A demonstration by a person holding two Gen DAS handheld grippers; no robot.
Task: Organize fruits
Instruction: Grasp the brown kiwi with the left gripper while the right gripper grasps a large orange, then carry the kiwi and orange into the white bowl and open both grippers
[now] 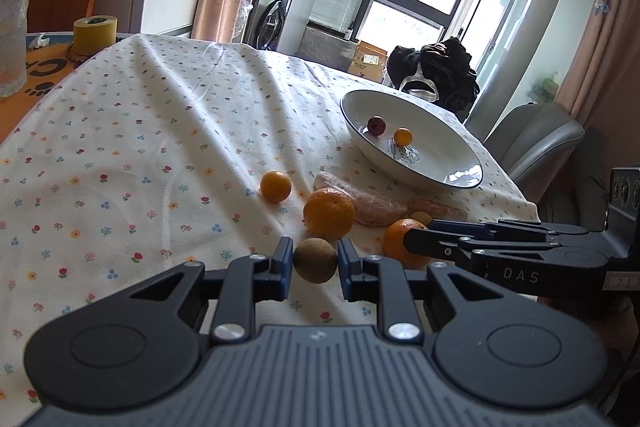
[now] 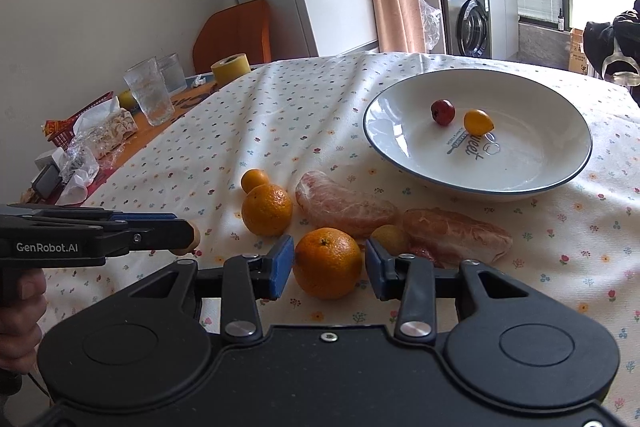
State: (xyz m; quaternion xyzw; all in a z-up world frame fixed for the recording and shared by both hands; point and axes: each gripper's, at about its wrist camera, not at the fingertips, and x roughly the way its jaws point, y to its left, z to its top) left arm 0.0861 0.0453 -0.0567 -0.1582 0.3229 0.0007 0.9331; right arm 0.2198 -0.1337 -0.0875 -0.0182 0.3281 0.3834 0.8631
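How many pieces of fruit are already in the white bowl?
2: a small red fruit and a small yellow-orange fruit beside it, both near the middle of the white bowl. Nothing seems hidden; the other fruits lie on the tablecloth.

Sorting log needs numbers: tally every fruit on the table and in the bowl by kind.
Large oranges: 2
Small orange fruits: 2
Brown round fruits: 2
Peeled citrus segments: 2
Small red fruit: 1
Total: 9
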